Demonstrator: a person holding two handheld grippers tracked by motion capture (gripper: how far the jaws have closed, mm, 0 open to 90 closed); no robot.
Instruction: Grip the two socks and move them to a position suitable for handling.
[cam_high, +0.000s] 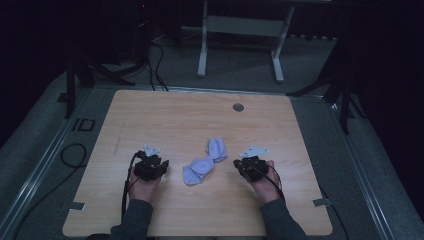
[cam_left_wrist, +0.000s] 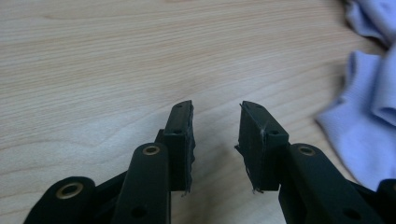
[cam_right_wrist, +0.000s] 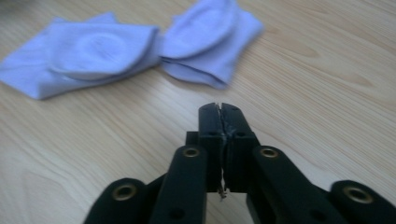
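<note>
A pair of pale lilac socks (cam_high: 204, 162) lies folded and bunched near the middle of the wooden table (cam_high: 200, 120). My left gripper (cam_high: 151, 166) rests to the left of the socks, its jaws open a little with bare wood between them (cam_left_wrist: 215, 116); the socks (cam_left_wrist: 369, 112) lie off to its right. My right gripper (cam_high: 250, 165) sits to the right of the socks, jaws pressed together with nothing held (cam_right_wrist: 219, 108). The socks (cam_right_wrist: 126, 46) lie just ahead of it, apart from its tips.
A round metal grommet (cam_high: 238, 107) is set in the table near its far edge. A white table frame (cam_high: 240, 30) stands on the floor behind. Black cables (cam_high: 72, 155) trail on the floor at the left. Dark stands flank the table's far corners.
</note>
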